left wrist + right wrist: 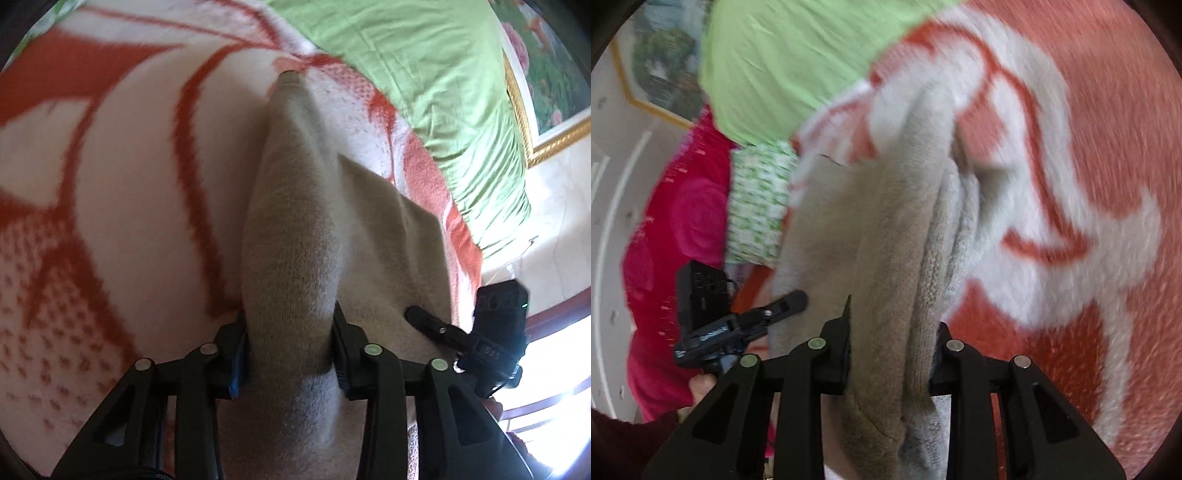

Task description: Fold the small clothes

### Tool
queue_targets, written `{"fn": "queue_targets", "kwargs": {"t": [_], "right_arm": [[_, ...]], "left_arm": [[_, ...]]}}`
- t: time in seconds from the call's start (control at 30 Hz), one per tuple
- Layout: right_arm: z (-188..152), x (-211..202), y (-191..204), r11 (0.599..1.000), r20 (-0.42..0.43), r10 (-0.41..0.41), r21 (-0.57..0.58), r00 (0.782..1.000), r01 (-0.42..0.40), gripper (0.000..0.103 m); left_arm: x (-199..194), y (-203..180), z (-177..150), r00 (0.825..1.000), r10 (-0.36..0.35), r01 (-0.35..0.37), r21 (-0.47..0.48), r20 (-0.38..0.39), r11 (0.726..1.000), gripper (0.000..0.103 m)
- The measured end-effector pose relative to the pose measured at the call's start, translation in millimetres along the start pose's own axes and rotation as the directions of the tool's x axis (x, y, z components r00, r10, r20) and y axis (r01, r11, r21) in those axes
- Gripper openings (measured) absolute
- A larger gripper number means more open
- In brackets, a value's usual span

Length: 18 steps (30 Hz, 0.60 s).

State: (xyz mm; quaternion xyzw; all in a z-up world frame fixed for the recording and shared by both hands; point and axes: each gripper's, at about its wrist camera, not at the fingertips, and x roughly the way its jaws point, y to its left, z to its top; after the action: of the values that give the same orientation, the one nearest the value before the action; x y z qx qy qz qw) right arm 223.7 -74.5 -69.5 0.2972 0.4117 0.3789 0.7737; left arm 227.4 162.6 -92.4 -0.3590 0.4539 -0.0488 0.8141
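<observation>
A small grey-beige knitted garment (pixel 295 229) hangs stretched over a red-and-white patterned blanket (pixel 122 155). My left gripper (pixel 290 343) is shut on one end of it, the cloth bunched between the jaws. The other gripper (pixel 443 328) shows at the right, at the garment's far edge. In the right wrist view my right gripper (pixel 892 343) is shut on the same garment (pixel 886 240), which is folded into thick layers running away from the jaws. The left gripper (pixel 768 314) shows at the left of that view.
A green sheet (pixel 424 74) lies beyond the blanket (pixel 1089 147). A gold-framed picture (pixel 546 74) hangs on the wall. A pink floral cloth (pixel 676 221) and a green-white patterned cloth (pixel 757 206) lie beside the bed edge. A bright window (pixel 554 398) is at the right.
</observation>
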Motion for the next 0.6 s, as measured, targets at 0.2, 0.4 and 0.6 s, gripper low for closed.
{"fn": "queue_targets", "kwargs": {"t": [0.2,0.4,0.6], "right_arm": [[-5,-7,-18,0.997,0.016,-0.034,0.068,0.999,0.033,0.051],[-11,-32,-5,0.993,0.041,-0.103,0.067,0.994,0.1,0.057],[-36,-70,2,0.986,0.109,-0.156,0.076,0.982,0.148,0.06]], "left_arm": [[-3,-4,-1,1.0,0.013,-0.013,0.0,-0.009,1.0,0.049],[-26,-13,-15,0.997,0.077,-0.077,0.048,-0.01,0.996,0.053],[-45,-12,-40,0.994,0.109,-0.108,0.071,-0.011,0.992,0.056]]}}
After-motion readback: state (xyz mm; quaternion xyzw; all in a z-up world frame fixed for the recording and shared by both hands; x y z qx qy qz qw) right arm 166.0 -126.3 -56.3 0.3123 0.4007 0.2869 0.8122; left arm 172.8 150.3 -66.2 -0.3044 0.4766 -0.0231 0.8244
